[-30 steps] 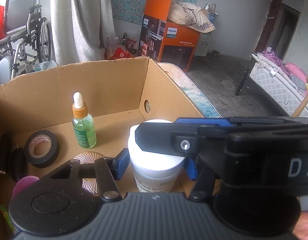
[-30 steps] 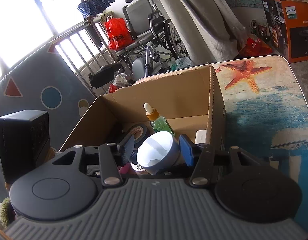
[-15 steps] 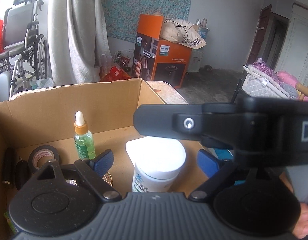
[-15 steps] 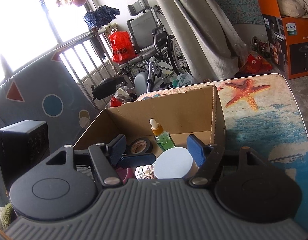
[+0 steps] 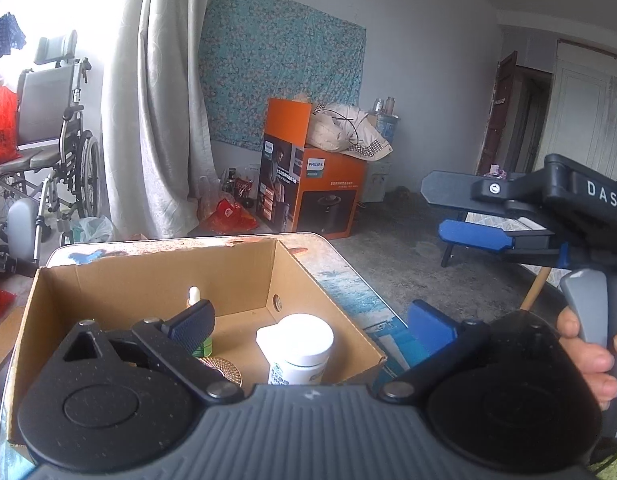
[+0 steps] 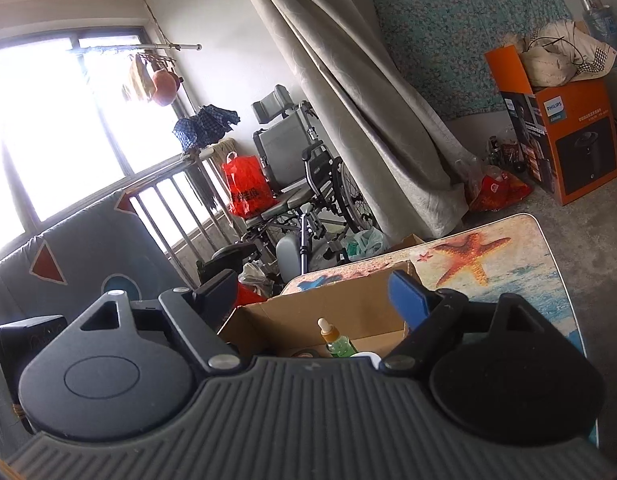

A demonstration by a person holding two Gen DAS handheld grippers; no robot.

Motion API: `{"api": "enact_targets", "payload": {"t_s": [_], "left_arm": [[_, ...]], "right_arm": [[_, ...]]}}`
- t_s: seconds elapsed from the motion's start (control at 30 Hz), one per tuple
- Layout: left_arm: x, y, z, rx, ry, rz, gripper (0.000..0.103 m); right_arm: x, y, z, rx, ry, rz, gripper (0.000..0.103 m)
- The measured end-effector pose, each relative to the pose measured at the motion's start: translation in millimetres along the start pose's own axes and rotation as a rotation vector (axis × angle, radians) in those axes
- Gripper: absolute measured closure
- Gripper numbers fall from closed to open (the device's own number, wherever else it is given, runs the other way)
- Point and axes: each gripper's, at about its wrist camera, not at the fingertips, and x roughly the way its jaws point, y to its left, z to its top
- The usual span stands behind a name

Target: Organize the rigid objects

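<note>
An open cardboard box (image 5: pixel 244 280) stands on a table with a sea print (image 5: pixel 348 284). Inside it a white jar (image 5: pixel 296 344) with a white lid stands upright, beside a green dropper bottle (image 5: pixel 194 294) and a gold patterned disc (image 5: pixel 224 368). My left gripper (image 5: pixel 312 326) hangs above the box's near side, its jaws opening wide with nothing between them. My right gripper (image 5: pixel 434 208) shows side-on at the right, held by a hand (image 5: pixel 588 356), away from the box. In the right wrist view the right gripper (image 6: pixel 312 296) is opening, empty, above the box (image 6: pixel 308 316) and the dropper bottle (image 6: pixel 336 340).
The starfish-print table (image 6: pixel 468 256) runs on to the right of the box. A wheelchair (image 6: pixel 292 184) with a red bag, a grey curtain (image 5: pixel 156 140) and an orange carton (image 5: pixel 312 196) stand on the floor beyond. A black box (image 6: pixel 24 336) sits at the left.
Both grippers opened and let go of the white jar, which now stands in the box. Both then rose and drew back, and the right one swung off to the right.
</note>
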Motion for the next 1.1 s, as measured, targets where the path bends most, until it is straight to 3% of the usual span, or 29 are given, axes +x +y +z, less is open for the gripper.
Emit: {"api": "enact_targets", "payload": {"t_s": [0.2,0.4,0.57,0.67,0.77,0.83,0.93,1.1], "left_arm": [[-28.5,1.3,-1.7,0.01,0.003,0.117,0.0],[-43.7,19.7,-9.2,-0.064,0.009,0.153,0.0],[-45.6,31.9,-16.5,-0.106,0.042,0.269,0.0],[-46.4,43.4,-23.4,-0.17,0.063,0.267,0.0],[-46.3,52.7,-31.9,-0.231,0.071,0.242,0.0],[-45.6,56.6,-37.5,-0.255,0.061,0.281,0.0],[-43.5,56.9,-43.0,-0.225,0.061,0.377,0.0],[-39.2,52.9,-44.1,-0.134,0.08,0.444,0.0]], "right_arm": [[-28.2,7.6,-23.6,0.034,0.012,-0.041,0.016],[-27.9,25.8,-56.4,0.03,0.061,-0.117,0.014],[-20.0,45.3,-79.0,-0.022,0.085,-0.2,0.008],[-16.5,54.5,-88.3,-0.043,0.091,-0.237,0.002],[-10.2,64.1,-96.2,-0.075,0.102,-0.271,0.002],[-4.3,70.7,-98.1,-0.111,0.115,-0.296,0.002],[-0.4,79.5,-104.6,-0.153,0.125,-0.334,0.001],[11.2,84.8,-109.6,-0.188,0.144,-0.39,0.001]]}}
